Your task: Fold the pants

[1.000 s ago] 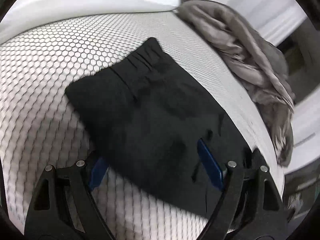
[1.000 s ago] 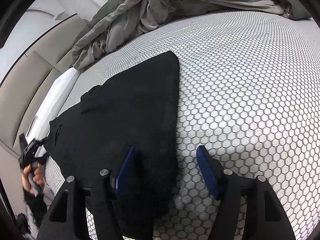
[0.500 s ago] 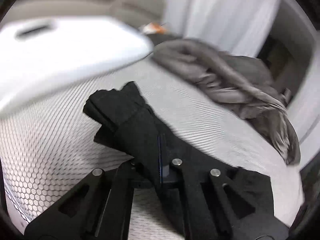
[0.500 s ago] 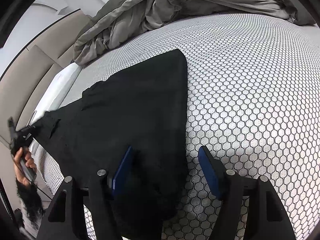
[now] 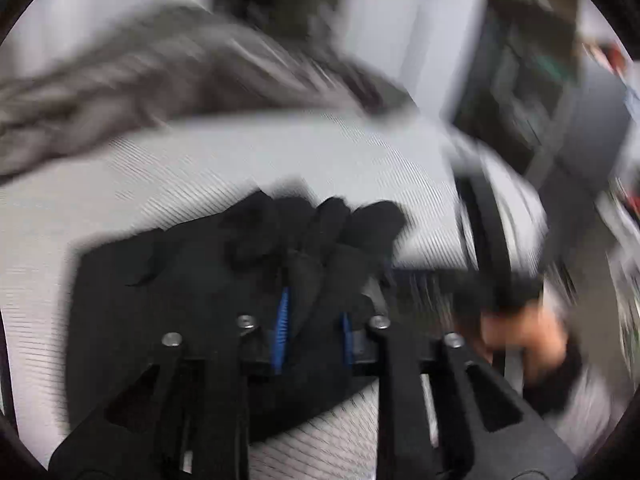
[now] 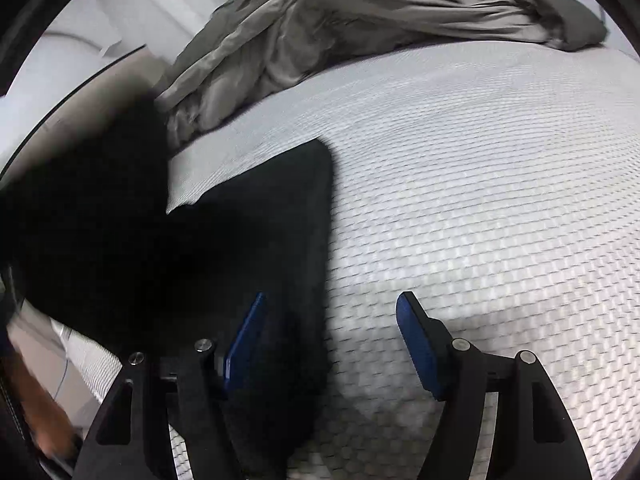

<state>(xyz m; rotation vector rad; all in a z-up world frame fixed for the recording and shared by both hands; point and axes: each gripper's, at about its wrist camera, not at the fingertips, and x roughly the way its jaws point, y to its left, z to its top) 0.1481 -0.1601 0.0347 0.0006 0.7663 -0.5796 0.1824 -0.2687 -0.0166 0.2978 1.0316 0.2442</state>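
Two grippers are in our hands, and both are over the bed (image 6: 480, 184), which has a white cover with a small honeycomb pattern. The black pants (image 6: 240, 240) lie on the left part of this cover in the right wrist view, with one straight edge and one sharp corner pointing toward the middle of the bed.

Our left gripper (image 5: 314, 320) is clenched on a bunched part of the pants (image 5: 200, 280); the black cloth rises in folds between the blue pads and spreads flat to the left of them on the bed (image 5: 280, 152). This view is strongly blurred, so we cannot tell which part of the garment is pinched.

Our right gripper (image 6: 332, 344) is released, with its fingers (image 6: 418, 344) wide apart. Its left finger is over the black cloth and its right finger is over the bare cover, so the edge of the pants passes between them. We cannot tell if the fingers touch the cloth.

A crumpled grey blanket (image 6: 360, 28) lies along the far side of the bed, well apart from the pants. The blanket (image 5: 160, 72) shows also in the left wrist view, behind the pants. At the right of that view we see our right hand (image 5: 520, 332) holding its black gripper handle.
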